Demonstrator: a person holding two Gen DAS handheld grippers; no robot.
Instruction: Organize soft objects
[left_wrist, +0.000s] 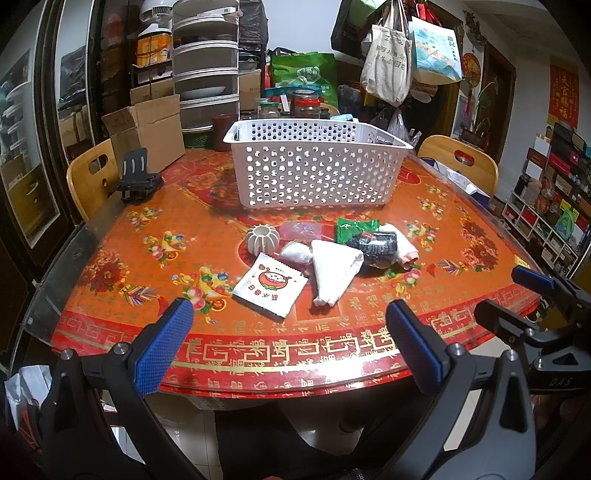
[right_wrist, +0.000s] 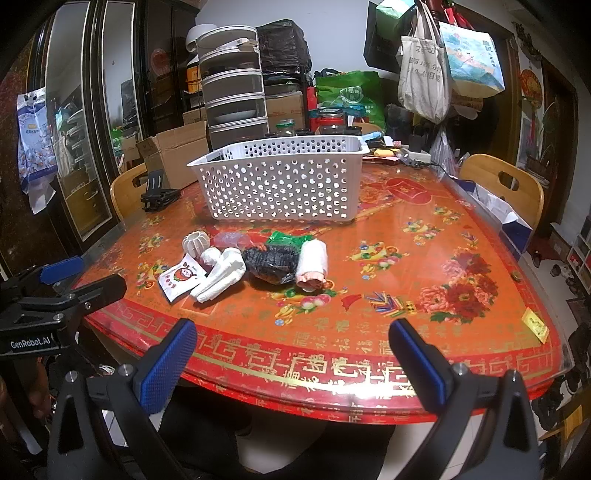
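Dead centre of my left view sits the soft pile (left_wrist: 332, 258), basket (left_wrist: 317, 166) just behind it. My left gripper (left_wrist: 288, 347) looks nearer; right gripper (right_wrist: 291, 362) too gapes wide, both empty.

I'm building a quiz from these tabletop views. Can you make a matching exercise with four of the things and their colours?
Things:
1. basket
2. packet with the cartoon face
3. knitted bundle
4. crumpled wrapper behind the bundle

Colours:
A. green
B. white with round holes
C. black
D. white with a red print

Pairs: 1-B, 2-D, 3-C, 4-A
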